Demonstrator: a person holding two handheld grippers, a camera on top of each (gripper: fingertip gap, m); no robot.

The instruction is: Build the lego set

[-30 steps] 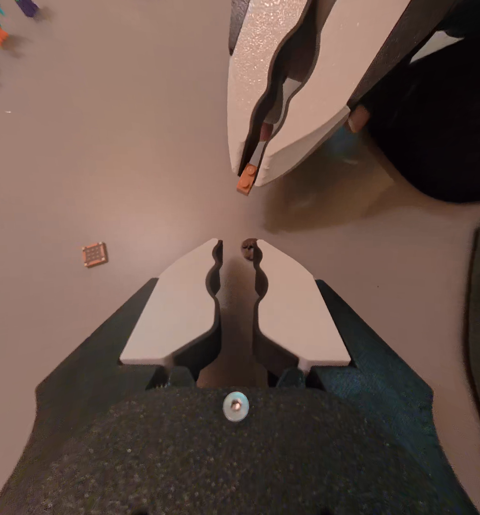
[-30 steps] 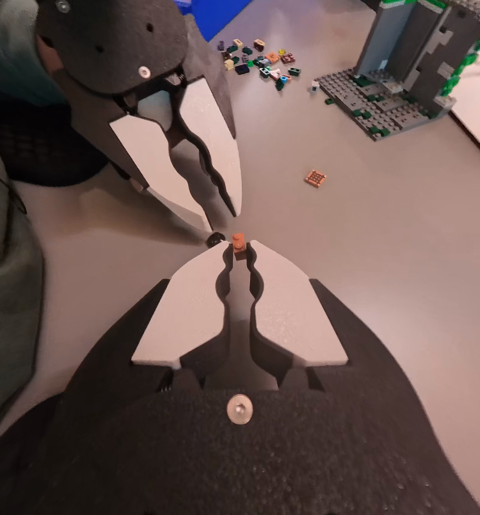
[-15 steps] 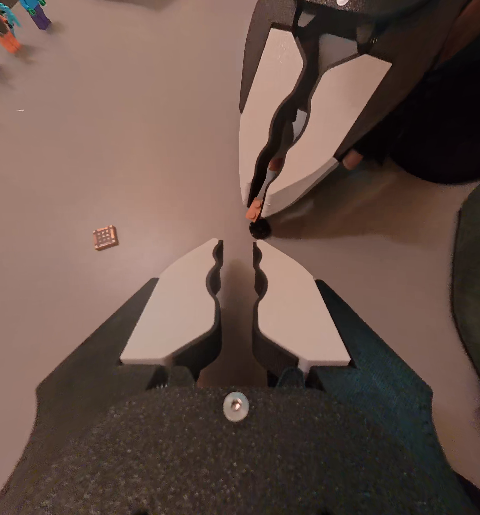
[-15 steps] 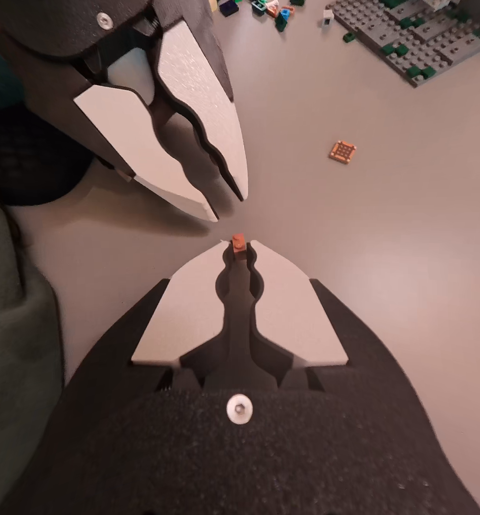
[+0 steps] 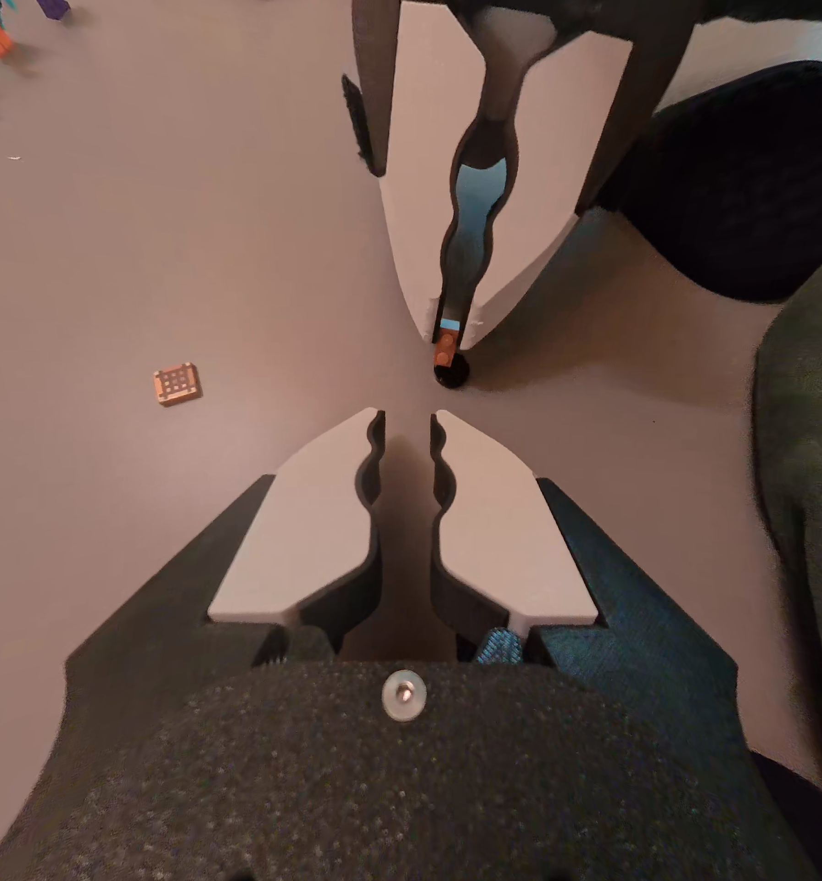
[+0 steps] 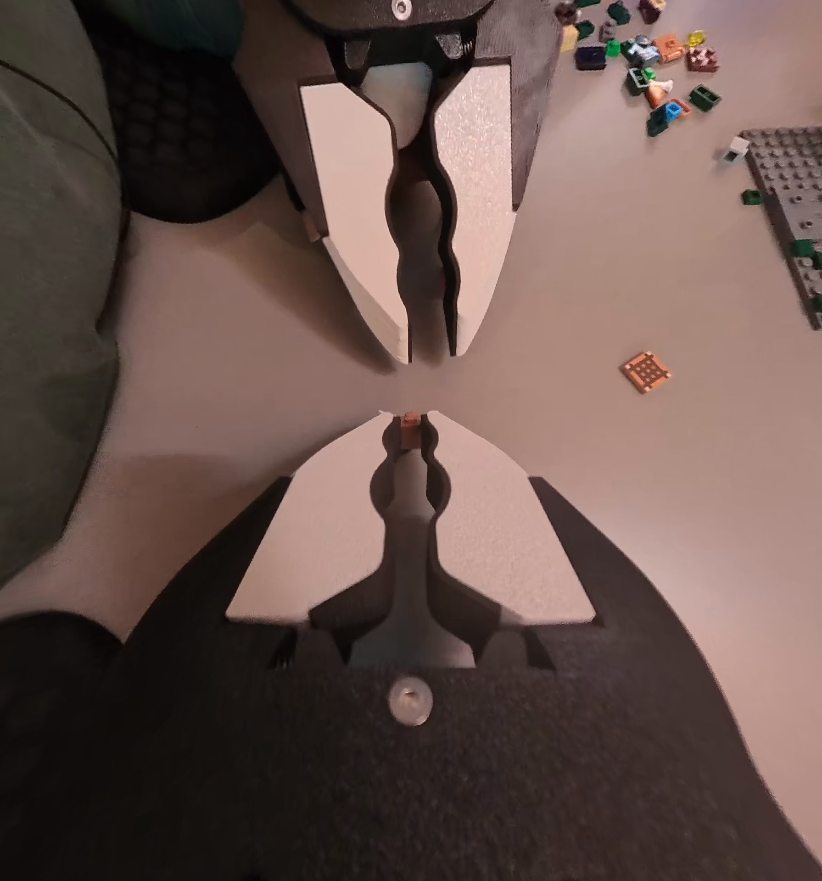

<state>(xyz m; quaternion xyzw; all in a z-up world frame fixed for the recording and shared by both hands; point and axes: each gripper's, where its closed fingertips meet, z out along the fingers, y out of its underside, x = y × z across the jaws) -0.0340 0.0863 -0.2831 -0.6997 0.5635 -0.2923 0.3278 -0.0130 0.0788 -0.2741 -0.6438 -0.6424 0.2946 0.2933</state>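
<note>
My right gripper (image 6: 410, 415) is shut on a small orange-brown brick (image 6: 410, 429), gripped at the fingertips. In the left wrist view the right gripper (image 5: 449, 333) points toward me, and the brick (image 5: 447, 350) sticks out of its tips just over a small black round piece (image 5: 452, 377) on the table. I cannot tell if they touch. My left gripper (image 5: 407, 414) is slightly open and empty, a short way in front of the black piece. In the right wrist view the left gripper (image 6: 430, 356) faces mine tip to tip. The black piece is hidden there.
A brown square tile with a grid (image 5: 177, 384) lies alone on the table (image 6: 645, 372). A grey studded baseplate (image 6: 790, 214) and a pile of loose pieces (image 6: 647, 62) lie at the far right. A person's dark green sleeve (image 6: 32, 286) borders the left. Less than 4 cm separates the two grippers' tips. From either gripper's tips it is about 20 cm to the grey studded baseplate (image 6: 790, 214).
The right gripper has swung round to face the left gripper head-on and has brought the brick down to the black round piece. The left gripper has stayed slightly open.
</note>
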